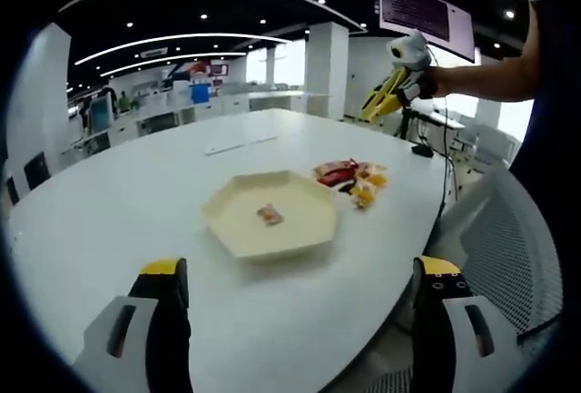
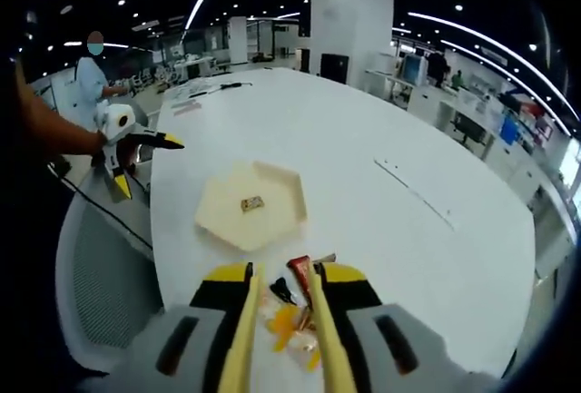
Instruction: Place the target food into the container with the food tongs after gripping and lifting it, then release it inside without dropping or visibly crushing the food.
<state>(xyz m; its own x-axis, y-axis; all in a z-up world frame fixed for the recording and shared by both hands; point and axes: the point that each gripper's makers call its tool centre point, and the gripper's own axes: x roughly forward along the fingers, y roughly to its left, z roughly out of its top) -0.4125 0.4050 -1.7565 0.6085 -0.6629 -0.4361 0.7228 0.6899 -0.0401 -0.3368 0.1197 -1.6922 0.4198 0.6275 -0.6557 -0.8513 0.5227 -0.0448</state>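
In the left gripper view, the left gripper (image 1: pixel 300 298) rose from the bottom edge with its jaws set wide apart and nothing between them. The hexagonal tray (image 1: pixel 243 243) sat at frame centre on the white table (image 1: pixel 136 202), with one small wrapped snack (image 1: pixel 269 215) lying inside it. To the right of the tray lay the pile of snack packets (image 1: pixel 352 178), near it but apart. At upper right the right gripper (image 1: pixel 392 93) was held high above the table with the yellow food tongs (image 1: pixel 379 101) in its jaws; a person's forearm (image 1: pixel 481 80) ran off to the right. A mesh chair (image 1: pixel 508 239) stood past the table edge at lower right.

In the right gripper view, the left gripper (image 2: pixel 123 152) appeared at mid-left beyond the table edge, jaws spread, over the mesh chair (image 2: pixel 104 266). The tray (image 2: pixel 231 221) lay left of centre, close to the table's near-left edge. The right gripper (image 2: pixel 280 320) was closed on the food tongs (image 2: pixel 243 329), whose arms stood a little apart, empty, over the snack packets (image 2: pixel 289 316) at bottom centre. Broad bare table (image 2: pixel 408 202) extended to the right and far side.
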